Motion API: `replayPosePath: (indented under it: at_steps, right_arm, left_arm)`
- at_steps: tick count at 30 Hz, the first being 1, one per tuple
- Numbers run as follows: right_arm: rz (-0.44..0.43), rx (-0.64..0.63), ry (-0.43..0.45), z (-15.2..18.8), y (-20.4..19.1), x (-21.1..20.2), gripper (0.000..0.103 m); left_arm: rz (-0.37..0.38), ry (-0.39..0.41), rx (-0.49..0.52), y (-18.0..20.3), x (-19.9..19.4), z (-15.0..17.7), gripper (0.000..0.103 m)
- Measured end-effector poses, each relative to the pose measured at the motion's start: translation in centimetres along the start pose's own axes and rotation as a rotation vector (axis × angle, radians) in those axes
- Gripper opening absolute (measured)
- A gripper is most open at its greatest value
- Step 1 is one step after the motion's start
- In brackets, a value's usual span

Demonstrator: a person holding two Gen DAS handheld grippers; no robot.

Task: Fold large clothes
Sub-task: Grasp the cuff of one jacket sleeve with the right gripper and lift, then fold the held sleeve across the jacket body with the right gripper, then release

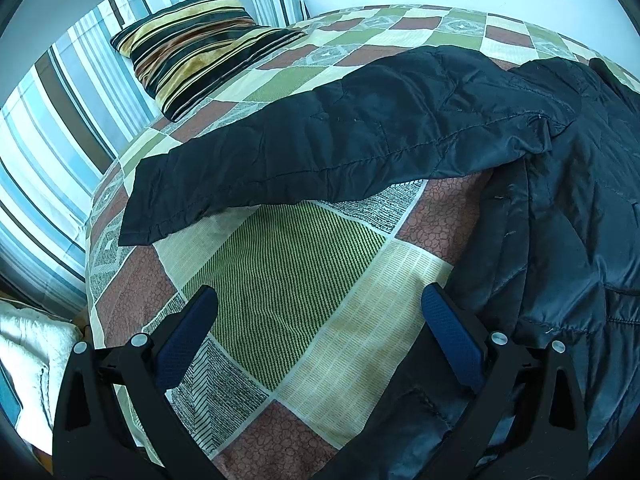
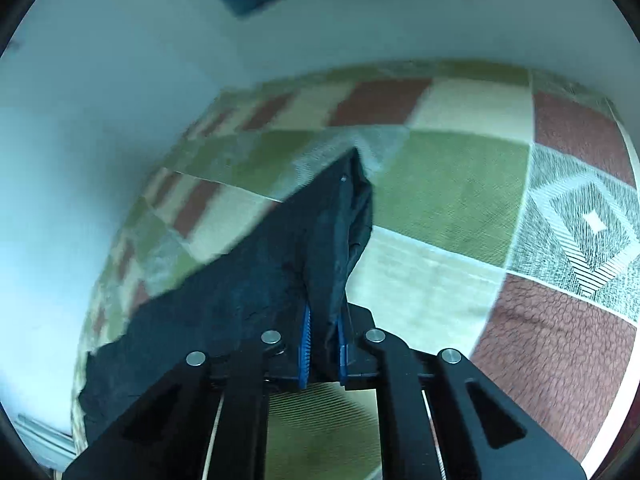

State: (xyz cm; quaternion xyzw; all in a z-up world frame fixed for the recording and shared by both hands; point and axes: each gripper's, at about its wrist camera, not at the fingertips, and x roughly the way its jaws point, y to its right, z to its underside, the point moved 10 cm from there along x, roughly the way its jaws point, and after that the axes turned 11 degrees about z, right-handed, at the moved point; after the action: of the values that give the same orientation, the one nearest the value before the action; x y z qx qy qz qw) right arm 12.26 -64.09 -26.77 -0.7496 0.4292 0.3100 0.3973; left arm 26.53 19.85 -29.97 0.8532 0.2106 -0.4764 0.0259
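Big bed with a patchwork bedspread (image 1: 304,264), green, brick and cream diamonds, woven-looking. A black quilted jacket (image 1: 560,208), shiny nylon, lies on it with one sleeve (image 1: 304,152) stretched flat. No readable labels. Striped velvety pillow (image 1: 200,44) further back. Left gripper (image 1: 320,312) hovers with fingers spread; right gripper (image 2: 322,344) pinches jacket fabric.

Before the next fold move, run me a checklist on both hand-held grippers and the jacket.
1. Right hand-held gripper shut on the black jacket: ok, fabric sits between its blue pads.
2. Left hand-held gripper open with nothing in it: ok.
3. Sleeve lying flat across the patchwork bedspread: ok.
4. Jacket body laid smooth: not ok, bunched at the left view's right edge.
5. Striped cushion apart from the sleeve: ok.
6. Depth of the right grip: cannot tell.
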Motion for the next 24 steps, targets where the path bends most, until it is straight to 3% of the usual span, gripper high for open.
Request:
replayPosePath:
  at_steps: [4,10,15,24]
  right_arm:
    - [-0.110,-0.081,0.066,0.2,-6.0,-4.0,0.008]
    - [-0.255,-0.315,0.116,4.4,-18.4,-9.2,0.007]
    - [-0.336,-0.550,0.132,11.7,-29.4,-11.1,0.007]
    - [-0.450,-0.806,-0.019,26.0,-40.4,-9.4,0.006]
  left_arm:
    - [0.012,-0.002,-0.012,0.0,0.2,0.2,0.101]
    - [0.020,0.002,-0.020,-0.1,0.3,0.3,0.101]
    - [0.032,-0.005,-0.030,-0.1,0.5,0.5,0.101]
    - [0.068,-0.014,-0.057,-0.2,0.9,0.6,0.101]
